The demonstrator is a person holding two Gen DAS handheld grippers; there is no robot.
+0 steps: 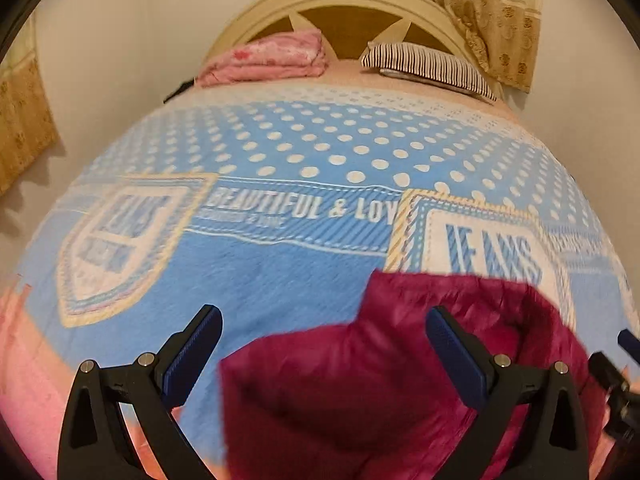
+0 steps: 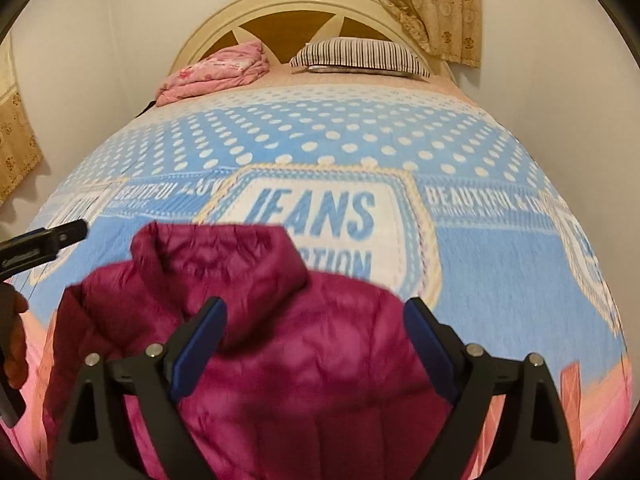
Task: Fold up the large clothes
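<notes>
Both hand-held grippers, the left (image 1: pixel 324 322) and the right (image 2: pixel 316 314), stand spread wide above the jacket (image 2: pixel 280 344) and pinch nothing. It lies bunched on the bed (image 2: pixel 500 264) near the front edge, so I judge a fold is just finished or about to begin. Next, each must find an edge or sleeve and close on it.

Both wrist cameras looked steeply down, near the bed (image 1: pixel 280 264), toward the headboard (image 2: pixel 304 0) at twelve o'clock, sharing the magenta jacket (image 2: pixel 280 340).
</notes>
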